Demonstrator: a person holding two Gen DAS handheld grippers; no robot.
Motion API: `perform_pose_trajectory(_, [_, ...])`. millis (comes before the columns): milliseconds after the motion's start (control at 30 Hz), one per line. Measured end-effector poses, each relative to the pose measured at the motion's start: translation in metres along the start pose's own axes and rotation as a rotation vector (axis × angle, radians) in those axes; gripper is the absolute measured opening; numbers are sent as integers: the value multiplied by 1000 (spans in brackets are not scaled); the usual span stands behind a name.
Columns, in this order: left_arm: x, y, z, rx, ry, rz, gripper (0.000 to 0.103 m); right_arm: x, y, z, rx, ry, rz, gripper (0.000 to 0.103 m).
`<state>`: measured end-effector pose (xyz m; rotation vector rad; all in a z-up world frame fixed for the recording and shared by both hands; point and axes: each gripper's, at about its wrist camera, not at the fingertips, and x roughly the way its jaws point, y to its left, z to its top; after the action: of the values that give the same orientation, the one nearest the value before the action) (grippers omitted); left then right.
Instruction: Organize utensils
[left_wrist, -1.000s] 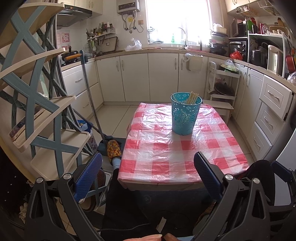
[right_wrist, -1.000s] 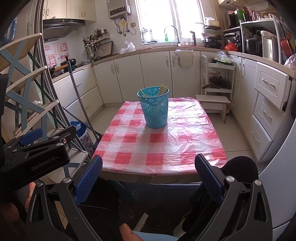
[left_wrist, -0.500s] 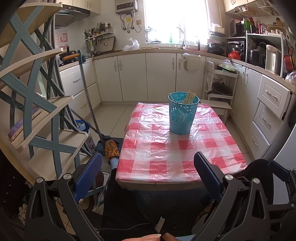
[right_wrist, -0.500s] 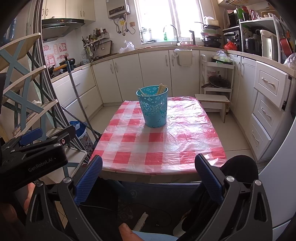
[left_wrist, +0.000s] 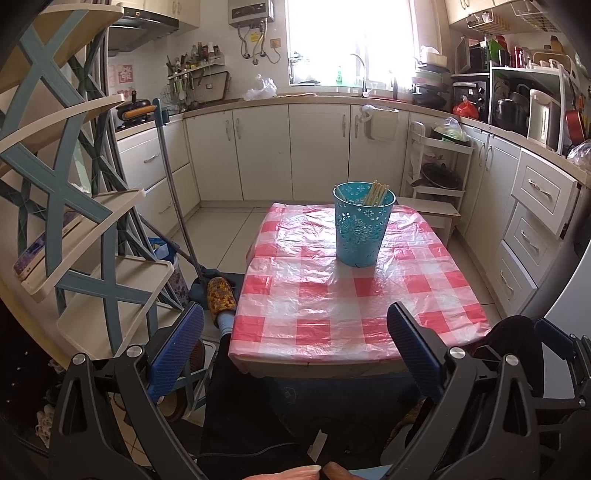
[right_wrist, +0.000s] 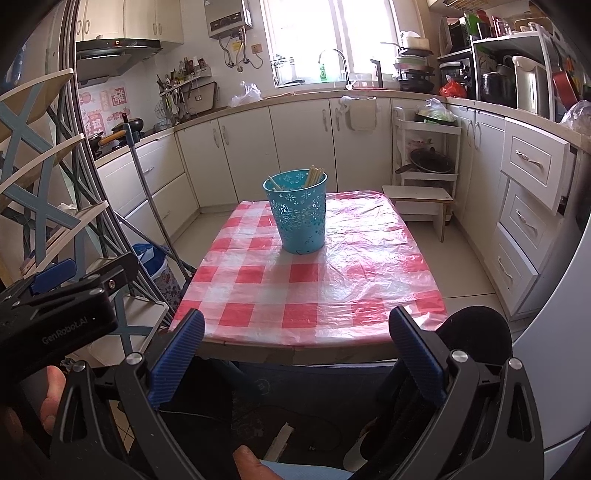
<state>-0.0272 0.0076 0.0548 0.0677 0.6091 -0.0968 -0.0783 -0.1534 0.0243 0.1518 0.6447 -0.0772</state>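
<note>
both claws spread, empty; chopsticks upright in teal bin.

Left gripper: fingers spread wide, empty, level. Right gripper: fingers likewise wide apart, empty; left gripper at its 9 o'clock.
</note>
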Motion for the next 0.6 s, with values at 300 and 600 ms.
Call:
perform_pose_trajectory(300, [3, -2, -2, 19, 12, 18, 95, -2, -1, 0, 3, -7, -5, 96])
perform_pose_trajectory(600, [5, -4, -2, 24, 17, 33, 95, -8, -2, 1, 9, -37, -3, 96])
